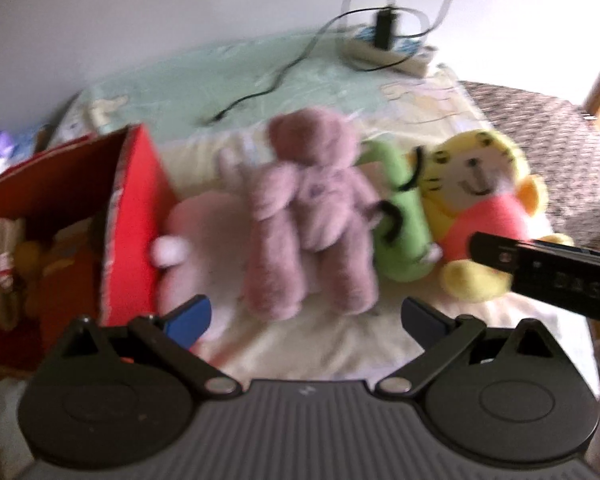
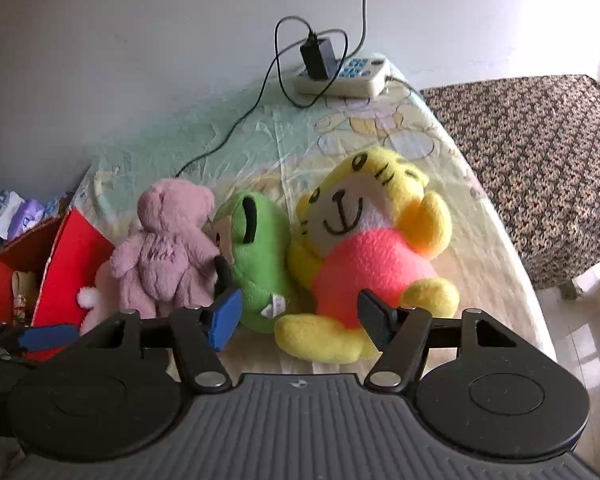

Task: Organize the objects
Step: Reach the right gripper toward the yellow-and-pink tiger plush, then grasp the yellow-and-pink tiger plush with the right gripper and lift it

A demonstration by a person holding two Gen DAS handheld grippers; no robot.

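- The right gripper point(image 2: 298, 322) hung low over the table point(image 2: 480, 216), jaws spread wide and grasping nothing.
- Right there between its fingers sat the yellow tiger plush point(image 2: 364, 256): its pink belly and 1 yellow foot filled the gap, but neither pad pressed on it.
- The blue pad on the near finger stood just beside the green frog plush point(image 2: 256, 256), which leaned against the tiger's side.
- Next along, the mauve teddy bear point(image 2: 164, 252) sat with its back to the right wrist camera, touching the frog.
- A pale pink plush point(image 2: 94, 300) with a white pompom lay low between the bear and the red box point(image 2: 72, 272).
- The left gripper point(image 1: 306, 316) was released too, fingers wide apart, nothing held.
- In the blurred left wrist view, the teddy bear point(image 1: 316, 208) lay ahead of the open fingers, past their tips, and the pale pink plush point(image 1: 204, 240) lay by the left finger.
- The red box point(image 1: 136, 208) stood off to the left, open, with small toys inside; what they were I could not tell.
- Far back, a power strip point(image 2: 344, 76) with a black charger point(image 2: 316, 56) lay on the tablecloth.
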